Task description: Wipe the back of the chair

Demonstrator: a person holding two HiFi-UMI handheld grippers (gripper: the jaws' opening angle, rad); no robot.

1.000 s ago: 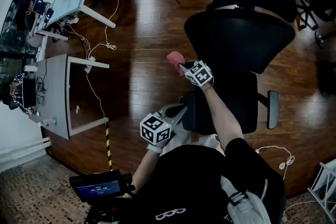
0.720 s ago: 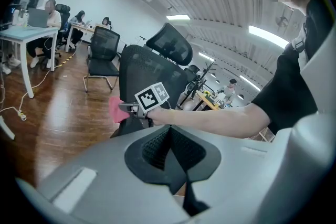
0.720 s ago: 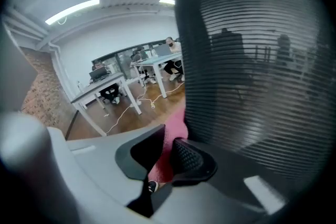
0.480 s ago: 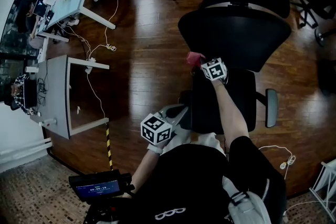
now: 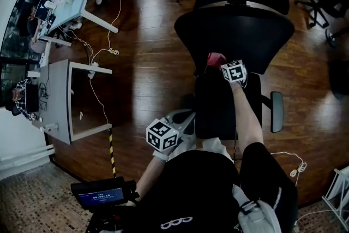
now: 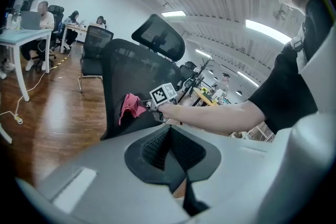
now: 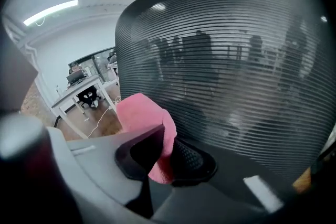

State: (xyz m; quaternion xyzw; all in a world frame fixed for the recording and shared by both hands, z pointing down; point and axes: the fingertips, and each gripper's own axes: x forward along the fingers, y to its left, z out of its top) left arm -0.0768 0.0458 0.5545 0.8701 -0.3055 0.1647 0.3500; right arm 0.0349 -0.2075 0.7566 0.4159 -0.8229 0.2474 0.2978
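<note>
One pink cloth sits clamped between the right gripper's jaws, held against the black mesh chair back low on its seat-facing side, just above the seat. The left gripper hangs near the person's torso, jaws together with nothing between them. Wooden floor surrounds the chair; pale desks stand well apart at left.
</note>
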